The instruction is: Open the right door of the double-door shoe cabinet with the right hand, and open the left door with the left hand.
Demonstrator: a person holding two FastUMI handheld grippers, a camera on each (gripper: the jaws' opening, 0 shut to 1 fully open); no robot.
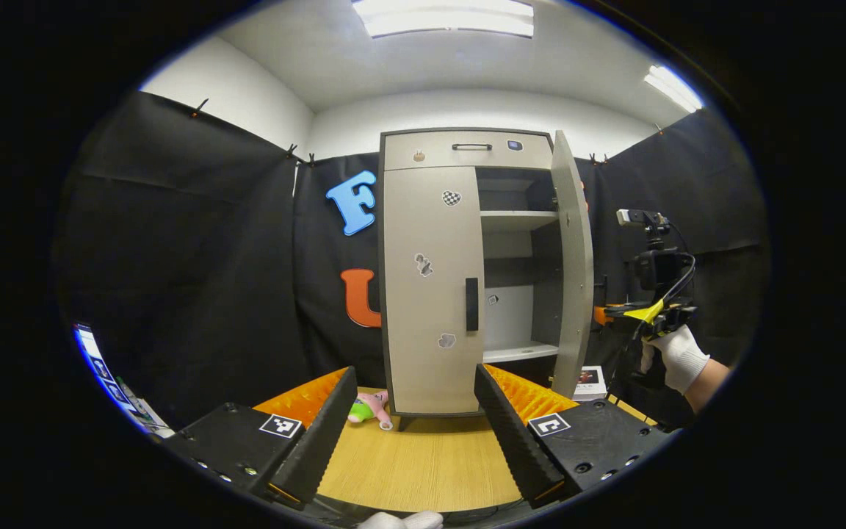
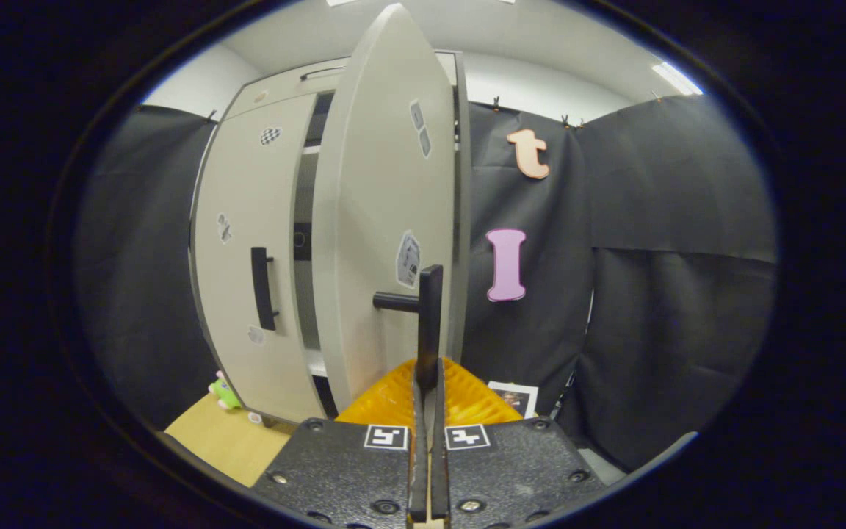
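The grey shoe cabinet [image 1: 423, 338] stands on a wooden table. Its left door [image 1: 430, 242] is closed, with a black vertical handle [image 1: 472, 304] at its inner edge. The right door [image 1: 573, 257] is swung open, showing shelves [image 1: 517, 217]. My left gripper [image 1: 416, 371] is open, in front of the left door and apart from it. In the right gripper view, my right gripper [image 2: 427, 378] is shut on the lower end of the right door's black handle [image 2: 429, 308], with the open door [image 2: 371, 220] just beyond. The left door's handle [image 2: 263, 288] sits to its left.
A pink and green plush toy [image 1: 370, 408] lies by the cabinet's left foot on the table [image 1: 423, 459]. A drawer [image 1: 467, 150] tops the cabinet. A gloved hand [image 1: 676, 356] holds the right gripper [image 1: 654, 312]. A printed card [image 1: 588, 379] leans behind the open door.
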